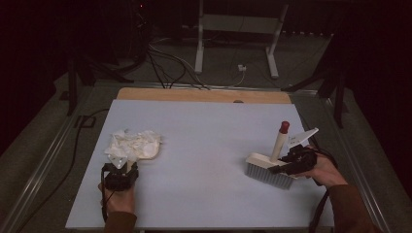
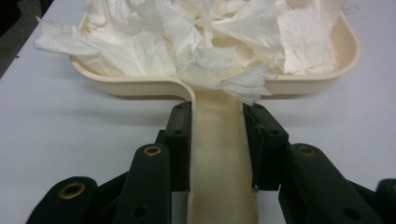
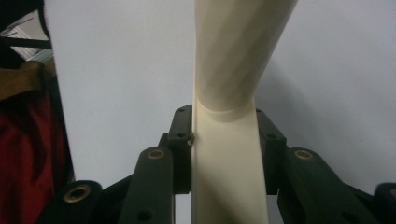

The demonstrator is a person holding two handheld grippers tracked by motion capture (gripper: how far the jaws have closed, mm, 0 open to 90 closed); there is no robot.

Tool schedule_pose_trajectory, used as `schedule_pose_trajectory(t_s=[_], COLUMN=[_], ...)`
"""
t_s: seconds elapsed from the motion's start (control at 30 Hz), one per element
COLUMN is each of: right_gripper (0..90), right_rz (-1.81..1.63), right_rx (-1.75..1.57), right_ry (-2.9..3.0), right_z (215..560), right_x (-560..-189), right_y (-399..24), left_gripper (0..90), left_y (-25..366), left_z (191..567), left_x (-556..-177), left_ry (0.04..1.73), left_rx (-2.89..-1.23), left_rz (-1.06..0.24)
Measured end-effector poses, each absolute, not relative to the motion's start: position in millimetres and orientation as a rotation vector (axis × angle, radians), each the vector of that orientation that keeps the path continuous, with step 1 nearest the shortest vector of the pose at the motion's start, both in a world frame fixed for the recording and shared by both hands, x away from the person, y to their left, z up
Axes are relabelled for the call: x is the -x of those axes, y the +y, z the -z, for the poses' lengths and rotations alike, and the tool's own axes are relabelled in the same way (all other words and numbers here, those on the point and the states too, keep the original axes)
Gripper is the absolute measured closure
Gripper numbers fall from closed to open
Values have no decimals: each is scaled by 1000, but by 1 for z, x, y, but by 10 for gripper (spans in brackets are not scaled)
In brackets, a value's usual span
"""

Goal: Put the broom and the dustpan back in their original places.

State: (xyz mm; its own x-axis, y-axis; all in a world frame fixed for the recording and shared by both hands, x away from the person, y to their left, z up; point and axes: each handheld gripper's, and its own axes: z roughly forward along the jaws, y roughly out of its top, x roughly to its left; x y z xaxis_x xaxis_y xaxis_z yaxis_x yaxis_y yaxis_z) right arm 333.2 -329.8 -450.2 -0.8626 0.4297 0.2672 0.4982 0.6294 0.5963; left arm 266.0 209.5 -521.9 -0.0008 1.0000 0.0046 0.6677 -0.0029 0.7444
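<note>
Between the left gripper [image 2: 217,140] jaws sits the dustpan [image 2: 322,77] handle, clamped; right gripper [image 3: 224,140] clamps the brush [image 1: 270,167].

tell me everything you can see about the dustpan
The dustpan is cream plastic, a shallow tray with a raised rim and a flat handle. It lies flat on the pale table, at its left side, heaped with crumpled white paper. The left gripper is clamped on its handle, a jaw on either side.
</note>
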Motion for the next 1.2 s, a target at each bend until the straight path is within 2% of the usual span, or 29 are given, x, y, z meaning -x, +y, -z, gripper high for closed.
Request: schedule_pose_trajectory(t_s=[0.1, 0.13, 0.17, 0.2, 0.27, 0.3, 0.4, 0.6, 0.73, 1.2], right_gripper=[650, 458, 248, 110, 1, 0, 0, 0, 0, 0], right_rz=[1038, 1085, 1122, 1119, 1136, 1171, 1245, 1305, 1395, 1762], right_rx=[763, 797, 874, 984, 1149, 1209, 1312, 1370, 1425, 1680], right_ry=[-2729, -2742, -2757, -2782, -2765, -2759, -2750, -2778, -2787, -2684], right_z=[452, 452, 451, 449, 446, 445, 443, 449, 455, 476], right_x=[-334, -336, -338, -341, -346, -346, -344, -334, -320, -278], right_y=[-329, -329, -331, -333, -341, -343, -348, -342, -332, -299], left_gripper=[663, 656, 597, 526, 377, 294, 189, 129, 25, 7], left_y=[210, 210, 210, 209, 207, 206, 208, 211, 213, 229], left_z=[523, 524, 523, 521, 517, 516, 512, 503, 493, 475], left_x=[-265, -265, -264, -263, -263, -262, -262, -260, -258, -245], left_ry=[1714, 1704, 1697, 1692, 1692, 1685, 1668, 1587, 1510, 1199], left_rx=[-1735, -1727, -1712, -1701, -1686, -1676, -1646, -1649, -1672, -1695], left_rz=[-770, -772, -796, -810, -881, -900, -890, -893, -893, -758])
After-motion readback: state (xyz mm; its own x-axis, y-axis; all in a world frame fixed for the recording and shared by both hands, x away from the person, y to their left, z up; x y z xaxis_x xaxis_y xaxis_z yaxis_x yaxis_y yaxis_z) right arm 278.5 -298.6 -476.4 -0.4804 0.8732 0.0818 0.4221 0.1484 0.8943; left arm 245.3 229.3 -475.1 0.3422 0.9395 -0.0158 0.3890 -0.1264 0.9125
